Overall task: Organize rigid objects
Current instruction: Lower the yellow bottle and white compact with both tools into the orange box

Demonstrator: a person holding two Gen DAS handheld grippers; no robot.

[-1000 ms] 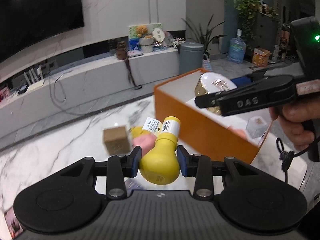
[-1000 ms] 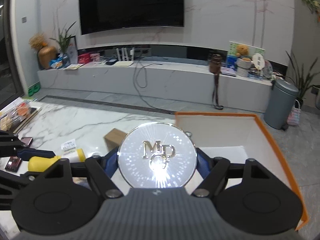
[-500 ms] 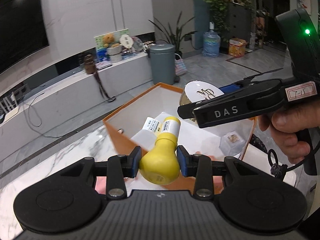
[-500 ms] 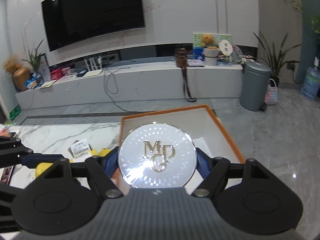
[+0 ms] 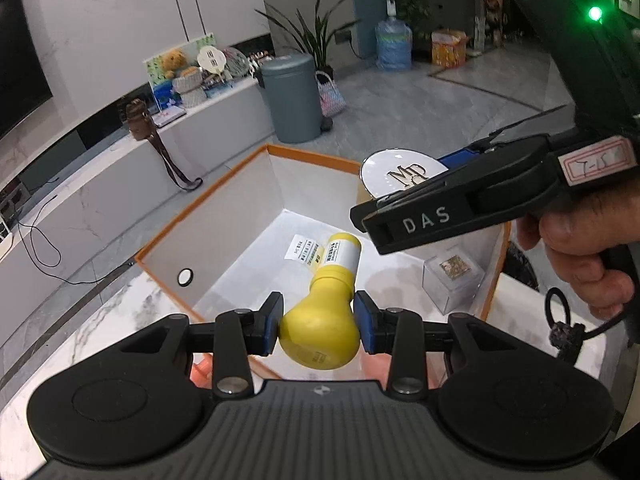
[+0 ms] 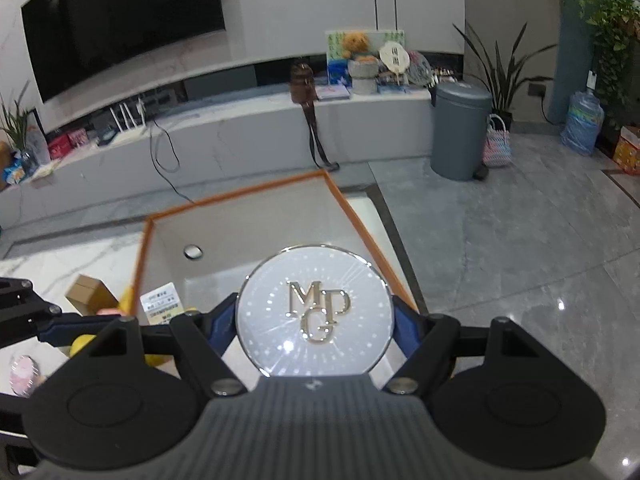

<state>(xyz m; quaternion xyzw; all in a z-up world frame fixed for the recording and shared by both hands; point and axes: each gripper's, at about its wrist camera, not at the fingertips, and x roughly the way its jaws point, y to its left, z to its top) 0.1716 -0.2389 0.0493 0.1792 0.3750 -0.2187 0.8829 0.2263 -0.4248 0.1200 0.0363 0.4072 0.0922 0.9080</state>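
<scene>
Left gripper [image 5: 318,320]: my jaws are clamped on the bulb end of the yellow bottle [image 5: 320,320]; its capped, labelled neck points away from me, down into the box.
Right gripper [image 6: 314,322]: my pads press the rim of the round white compact [image 6: 314,312] from both sides, the gold monogram lid facing the camera.
Change, left: a second ago the bottle hung over the marble table [image 5: 120,312] with the orange box [image 5: 200,220] off to one side; now the box interior fills the view under it.
Change, right: the compact was short of the box's near edge; now it sits above the box floor, near the right wall.
Grips: both unchanged through the carry, no slip visible.
Meaning: my judgement is that both carries are nearly over and the releases come next.
Box contents: one small clear plastic case [image 5: 454,280] with something gold inside, resting near the right wall; otherwise bare white floor.
Outside box: a small brown carton [image 6: 86,294] and a pink round item [image 6: 24,374] on the table, not yet sorted.
Risk: the two grippers are close together over the box; the bottle may roll once let go.
</scene>
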